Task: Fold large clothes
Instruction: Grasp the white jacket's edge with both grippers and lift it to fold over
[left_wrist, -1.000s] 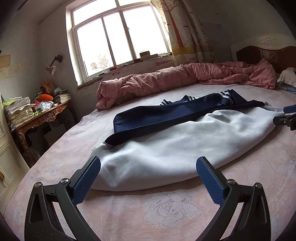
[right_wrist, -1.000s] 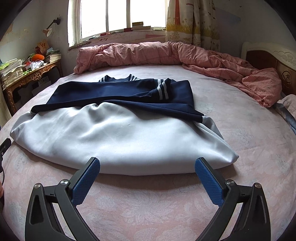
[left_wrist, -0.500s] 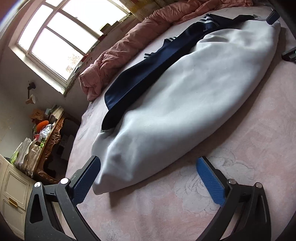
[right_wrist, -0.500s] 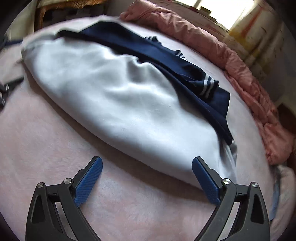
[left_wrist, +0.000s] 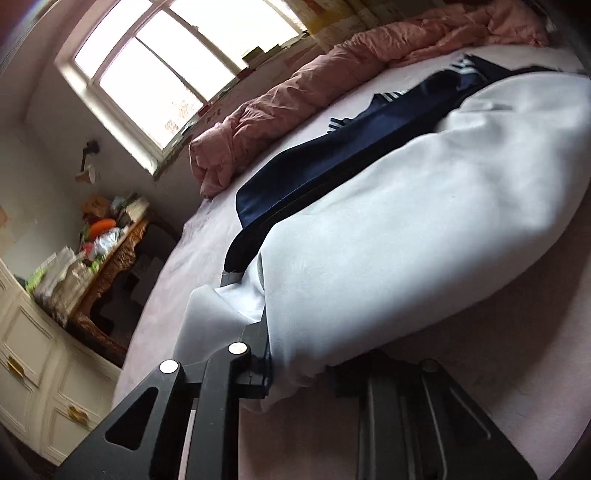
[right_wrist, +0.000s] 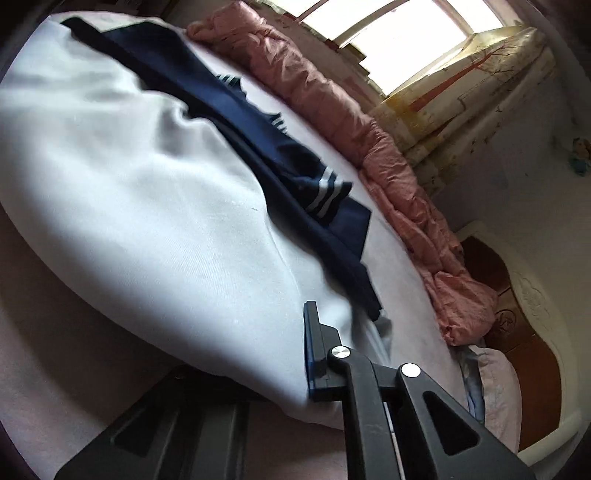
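A large white garment (left_wrist: 406, 229) with a navy, white-striped part (left_wrist: 332, 162) on top lies partly folded on the pink bed (left_wrist: 517, 369). My left gripper (left_wrist: 295, 363) is shut on the garment's near left corner; one finger lies on top, the other under the cloth. In the right wrist view the same garment (right_wrist: 147, 206) fills the left half, with the navy part (right_wrist: 280, 173) behind. My right gripper (right_wrist: 291, 373) is shut on the garment's near right corner, its blue pad (right_wrist: 310, 347) pressed on the cloth.
A rumpled pink quilt (left_wrist: 332, 74) runs along the far side of the bed under the window (left_wrist: 177, 62). A cluttered wooden desk (left_wrist: 103, 251) and white cabinets (left_wrist: 33, 369) stand at the left. A wooden headboard (right_wrist: 517, 317) and pillow (right_wrist: 491, 391) are at the right.
Both grippers have tilted, moved in onto the garment's near corners and closed on the cloth; a second ago both were open in front of its near edge.
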